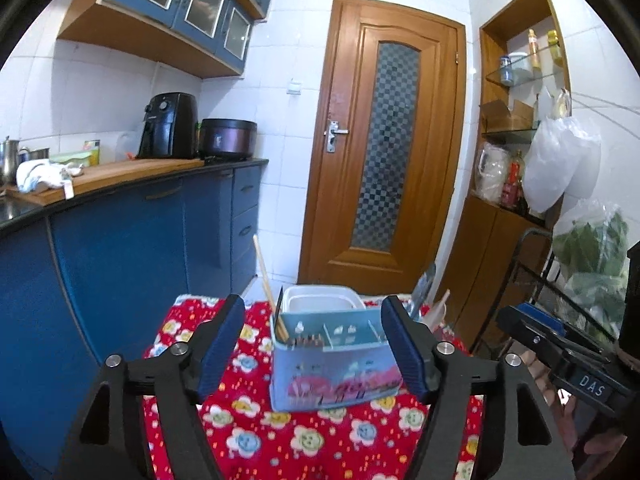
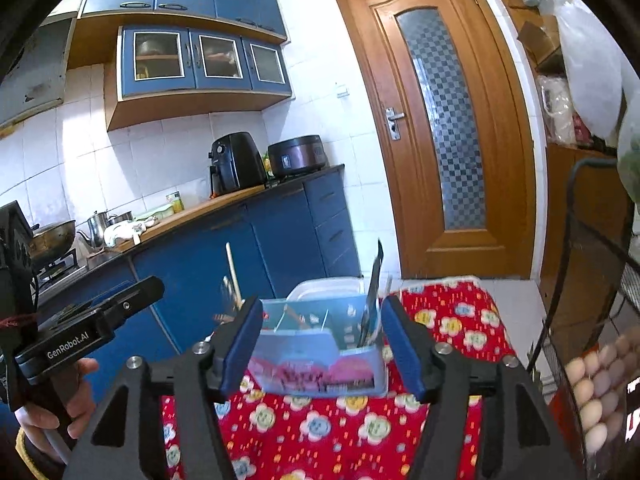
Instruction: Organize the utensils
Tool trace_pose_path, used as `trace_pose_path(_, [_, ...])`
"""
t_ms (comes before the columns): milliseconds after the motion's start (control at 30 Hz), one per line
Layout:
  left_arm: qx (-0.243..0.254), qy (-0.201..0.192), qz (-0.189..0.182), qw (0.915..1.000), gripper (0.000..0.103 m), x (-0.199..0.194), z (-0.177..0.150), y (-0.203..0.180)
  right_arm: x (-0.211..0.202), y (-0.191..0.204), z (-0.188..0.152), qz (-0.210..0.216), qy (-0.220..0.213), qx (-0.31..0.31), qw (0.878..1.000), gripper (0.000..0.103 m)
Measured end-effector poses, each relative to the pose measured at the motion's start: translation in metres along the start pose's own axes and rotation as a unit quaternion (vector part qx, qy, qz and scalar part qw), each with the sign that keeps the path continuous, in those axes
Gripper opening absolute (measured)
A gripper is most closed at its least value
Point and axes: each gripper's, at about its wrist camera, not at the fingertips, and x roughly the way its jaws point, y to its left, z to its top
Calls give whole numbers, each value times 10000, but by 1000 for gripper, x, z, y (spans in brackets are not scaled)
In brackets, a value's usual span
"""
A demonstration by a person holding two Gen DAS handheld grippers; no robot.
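The utensil caddy (image 1: 336, 364) – a pale blue divided box with pink trees printed on its front – sits on the red flowered cloth (image 1: 304, 440) that covers my work surface, toward its far edge. My left gripper (image 1: 312, 344) has its jaws spread wide; the blue pads stand on either side of the caddy without pressing on it, and I cannot tell how far in front of them it stands. My right gripper (image 2: 316, 344) is the same: jaws apart, pads clear, the caddy (image 2: 320, 360) framed between them and somewhat blurred.

In the caddy's left compartment I see brown chopsticks (image 1: 306, 342) lying low, and a longer pale wooden stick (image 1: 266, 280) leaning up out of its left end. In the right wrist view, a dark flat utensil (image 2: 374, 292) stands up from the right compartment. Just behind the caddy, at the cloth's far edge, is a white plastic container (image 1: 320, 298).

In the right wrist view a hand (image 2: 56, 404) grips the left tool's handle at the lower left.

Beyond the cloth – blue base cabinets (image 1: 168, 240) under a wooden counter, with a black air fryer (image 1: 168, 126) and a dark cooker (image 1: 228, 138) on it, and a wooden door (image 1: 384, 140) with chequered glass. A tray of eggs (image 2: 600, 388) sits at the right edge of the right wrist view.
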Motion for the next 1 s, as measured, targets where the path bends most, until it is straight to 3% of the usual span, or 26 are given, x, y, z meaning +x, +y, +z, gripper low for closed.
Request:
trace_pose_path(200, [-6, 169, 16, 9999, 74, -14, -27, -1, -17, 6, -28, 39, 120, 64, 9999, 85])
trace_pose_path(567, [-81, 537, 169, 9984, 74, -18, -72, 5, -29, 14, -79, -134, 272, -63, 9995, 89])
trace_pose_path(1000, [-114, 565, 284, 9979, 74, -10, -123, 9, -17, -3, -132, -548, 512, 50, 9972, 93])
